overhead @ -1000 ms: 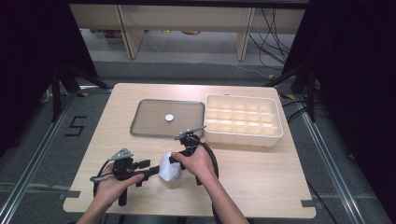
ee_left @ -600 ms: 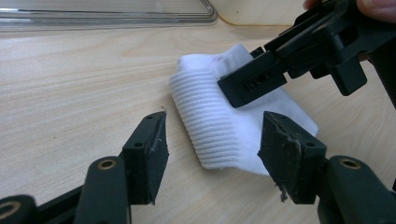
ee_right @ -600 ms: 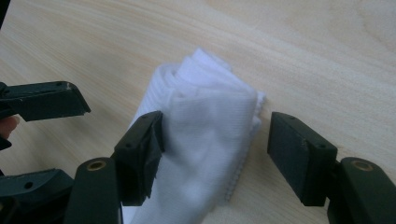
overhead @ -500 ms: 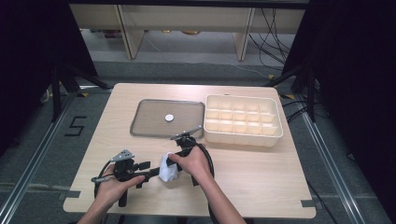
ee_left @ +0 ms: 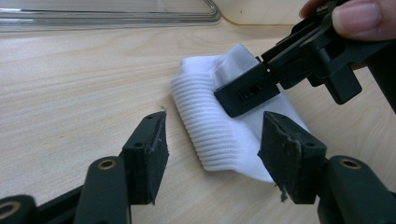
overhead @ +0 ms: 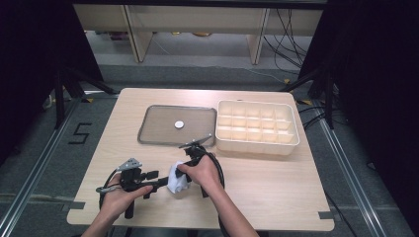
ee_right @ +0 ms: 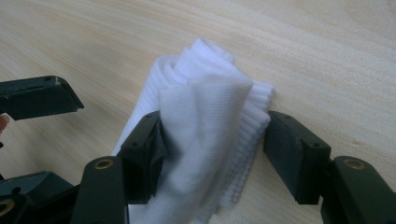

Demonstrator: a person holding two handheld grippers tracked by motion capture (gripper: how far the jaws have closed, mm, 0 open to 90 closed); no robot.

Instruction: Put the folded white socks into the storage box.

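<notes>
A folded white sock (overhead: 176, 182) lies on the wooden table near its front edge. In the right gripper view the sock (ee_right: 205, 121) sits between the jaws of my right gripper (ee_right: 215, 116). These jaws have just been closing and their pads reach the sock's sides without squeezing it. In the high view the right gripper (overhead: 184, 174) comes at the sock from the right. My left gripper (ee_left: 215, 116) stands open just short of the sock's ribbed cuff (ee_left: 205, 130), and it shows at the left in the high view (overhead: 160, 182). One right gripper finger (ee_left: 247, 91) rests on top of the sock.
A clear flat tray (overhead: 148, 129) with a small white disc (overhead: 179, 125) lies at the middle back. A cream compartment box (overhead: 258, 129) stands to its right. The table's front edge (overhead: 197, 228) is close behind both hands.
The right hand has shifted slightly left and nearer, onto the sock. The left hand and the sock have stayed in place.
</notes>
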